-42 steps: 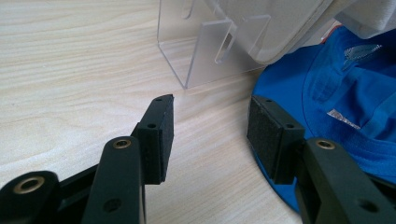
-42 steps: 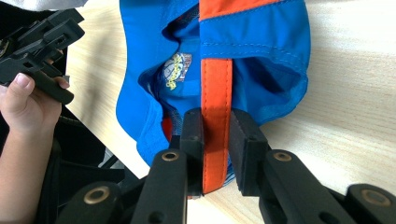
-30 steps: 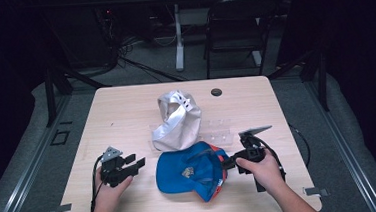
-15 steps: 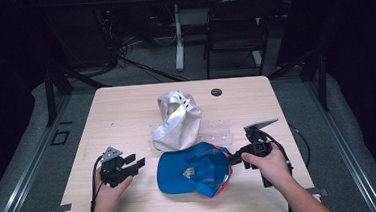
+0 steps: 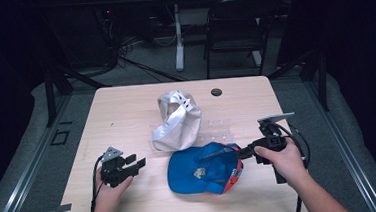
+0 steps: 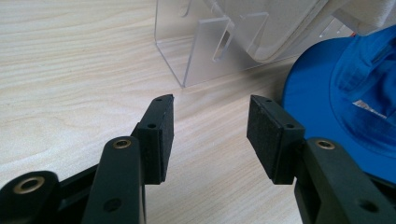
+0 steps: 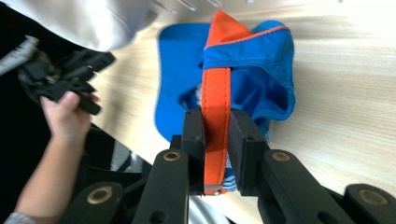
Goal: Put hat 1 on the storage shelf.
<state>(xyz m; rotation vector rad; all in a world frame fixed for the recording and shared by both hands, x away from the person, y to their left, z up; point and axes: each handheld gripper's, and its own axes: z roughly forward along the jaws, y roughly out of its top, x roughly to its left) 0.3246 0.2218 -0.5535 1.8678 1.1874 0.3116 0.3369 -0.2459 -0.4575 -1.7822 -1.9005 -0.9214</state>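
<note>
Pale wood-grain desk [image 5: 126,110] under a dark room carries a blue fabric cap with orange trim [image 5: 200,169] near its front edge, just in front of a silvery-white cap [image 5: 176,119] on a clear acrylic stand [image 6: 205,51]. The right tongs [image 7: 215,140] pinch the cap's orange back strap [image 7: 215,107]; lift slowly, keeping the strap deep between the pads so it cannot slip. The left tongs [image 6: 210,128], spread and empty near the front left corner, could steady the brim

Blue cap [image 5: 200,168] crown-down on table, orange strap [image 7: 215,116] (pinched) raised.
</note>
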